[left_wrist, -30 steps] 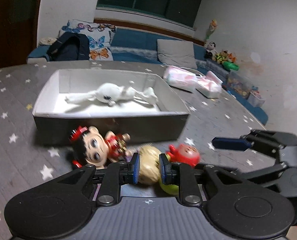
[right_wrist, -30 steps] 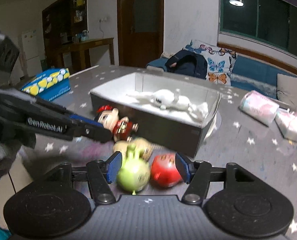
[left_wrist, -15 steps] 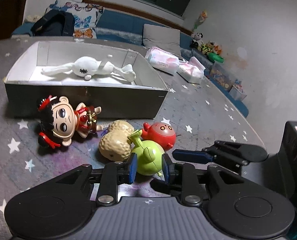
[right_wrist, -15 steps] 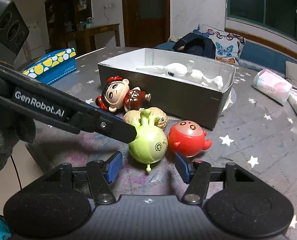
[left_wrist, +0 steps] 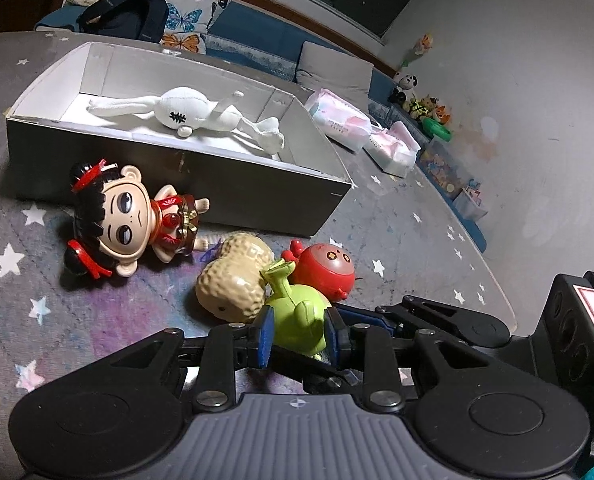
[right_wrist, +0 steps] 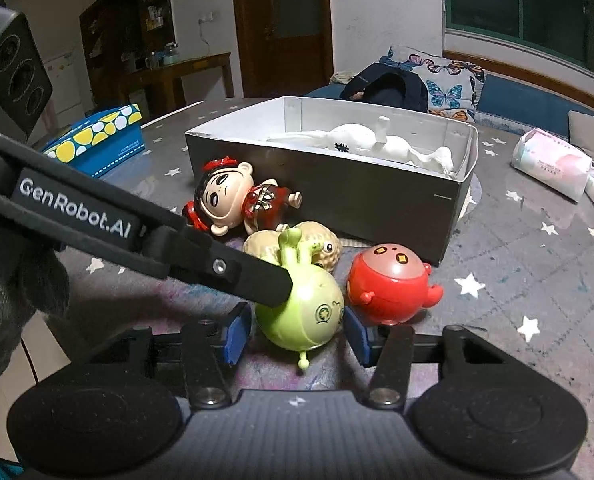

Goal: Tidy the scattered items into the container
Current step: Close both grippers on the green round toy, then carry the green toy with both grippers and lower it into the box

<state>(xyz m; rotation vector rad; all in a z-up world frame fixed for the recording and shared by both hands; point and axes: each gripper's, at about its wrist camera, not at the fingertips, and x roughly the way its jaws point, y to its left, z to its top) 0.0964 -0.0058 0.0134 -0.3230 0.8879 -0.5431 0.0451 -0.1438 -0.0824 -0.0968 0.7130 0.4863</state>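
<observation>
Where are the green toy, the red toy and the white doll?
green toy (right_wrist: 305, 312), right wrist view, round body.
red toy (right_wrist: 389, 280), right wrist view, its front.
white doll (left_wrist: 185, 110), left wrist view, its head.

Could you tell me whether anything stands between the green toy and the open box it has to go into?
Yes. The peanut toy lies against the green toy on the side toward the box, whose near wall also rises in between. Above, the way looks free.
</observation>
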